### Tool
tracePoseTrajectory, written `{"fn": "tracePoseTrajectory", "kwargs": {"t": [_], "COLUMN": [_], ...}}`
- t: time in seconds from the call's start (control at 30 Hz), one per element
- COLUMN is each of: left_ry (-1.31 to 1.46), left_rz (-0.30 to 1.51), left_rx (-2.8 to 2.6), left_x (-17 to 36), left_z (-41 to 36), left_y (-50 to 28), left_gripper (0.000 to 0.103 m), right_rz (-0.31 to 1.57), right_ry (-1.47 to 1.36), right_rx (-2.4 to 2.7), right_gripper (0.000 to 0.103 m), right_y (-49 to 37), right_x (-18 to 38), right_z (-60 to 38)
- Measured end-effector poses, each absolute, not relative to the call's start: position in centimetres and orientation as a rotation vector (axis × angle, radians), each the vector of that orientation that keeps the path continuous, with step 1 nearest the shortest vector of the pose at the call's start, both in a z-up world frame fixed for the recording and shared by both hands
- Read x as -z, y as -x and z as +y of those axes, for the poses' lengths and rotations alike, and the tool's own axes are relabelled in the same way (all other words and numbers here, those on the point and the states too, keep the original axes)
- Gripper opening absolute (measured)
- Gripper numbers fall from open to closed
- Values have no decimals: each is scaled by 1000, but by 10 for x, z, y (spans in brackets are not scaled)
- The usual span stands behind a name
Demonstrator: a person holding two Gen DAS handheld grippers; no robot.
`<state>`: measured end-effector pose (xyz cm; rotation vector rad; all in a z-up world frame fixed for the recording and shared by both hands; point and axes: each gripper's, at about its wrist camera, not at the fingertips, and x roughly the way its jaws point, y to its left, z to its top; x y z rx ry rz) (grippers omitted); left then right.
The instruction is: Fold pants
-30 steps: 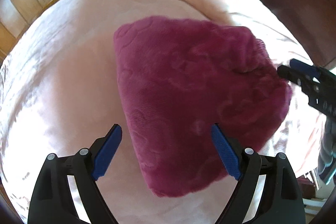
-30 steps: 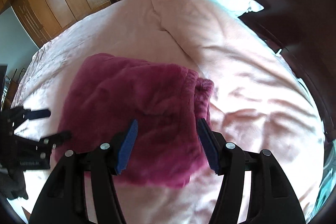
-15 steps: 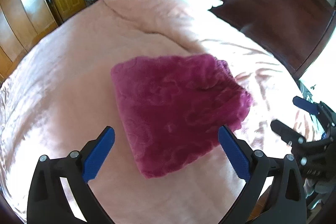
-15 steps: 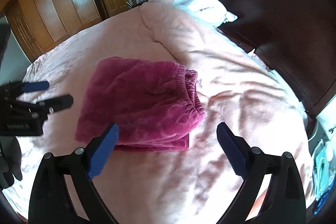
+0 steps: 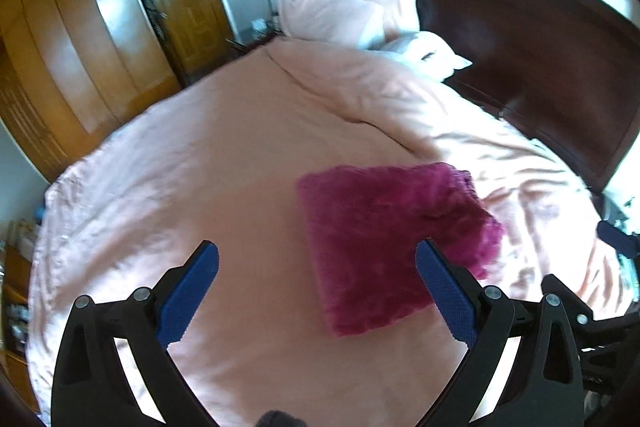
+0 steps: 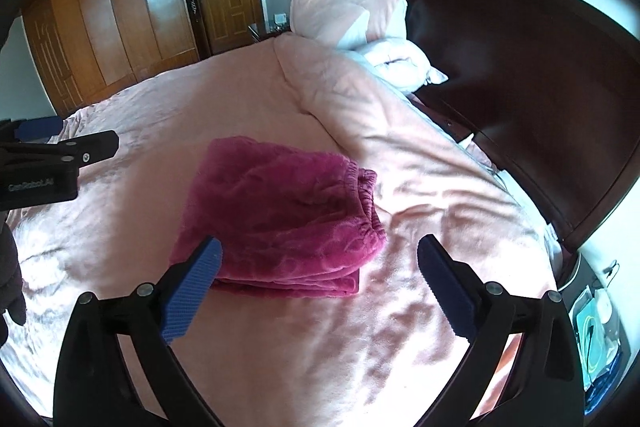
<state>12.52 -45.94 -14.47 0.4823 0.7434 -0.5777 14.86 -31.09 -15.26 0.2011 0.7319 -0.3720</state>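
Looked like we were done folding: the pants (image 6: pixel 280 215) sat as a tidy stack mid-frame on the bed (image 6: pixel 420 307). Left gripper (image 5: pixel 318 291) had its jaws spread, right gripper (image 6: pixel 320 291) was opening, both empty. Next we'd just back away.

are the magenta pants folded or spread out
Folded: the magenta pants lie as a compact stack on the pink bed cover, layered edges showing at the front.
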Motion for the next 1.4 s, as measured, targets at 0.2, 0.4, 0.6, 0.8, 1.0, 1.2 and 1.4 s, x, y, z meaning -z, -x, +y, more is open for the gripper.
{"fn": "tracePoseTrajectory", "kwargs": {"t": [0.2,0.4,0.6,0.8,1.0,1.2,1.4], "left_ry": [-511,-506,-517,-527,-525,-524,-516], "left_rz": [756,847,887,911,904,915,960], "left_rx": [605,639,631,628,634,638,614], "left_x": [137,154,168,179,187,193,203], "left_z": [-459,-461,-466,-472,-475,-475,-468], "left_y": [-116,-118,-122,-129,-134,-140,-149], "left_gripper": [98,98,98,98,98,98,98], "right_rz": [730,745,761,771,788,804,818], "right_ry": [-190,-178,-184,-190,-199,-209,-213], "right_rx": [365,364,370,369,374,375,375], "right_gripper": [100,100,100,100,100,100,100], "right_y": [-149,-152,-157,-165,-173,-179,-183], "right_x": [151,155,162,167,173,178,182], "right_z": [-307,-308,-313,-321,-327,-329,-324]}}
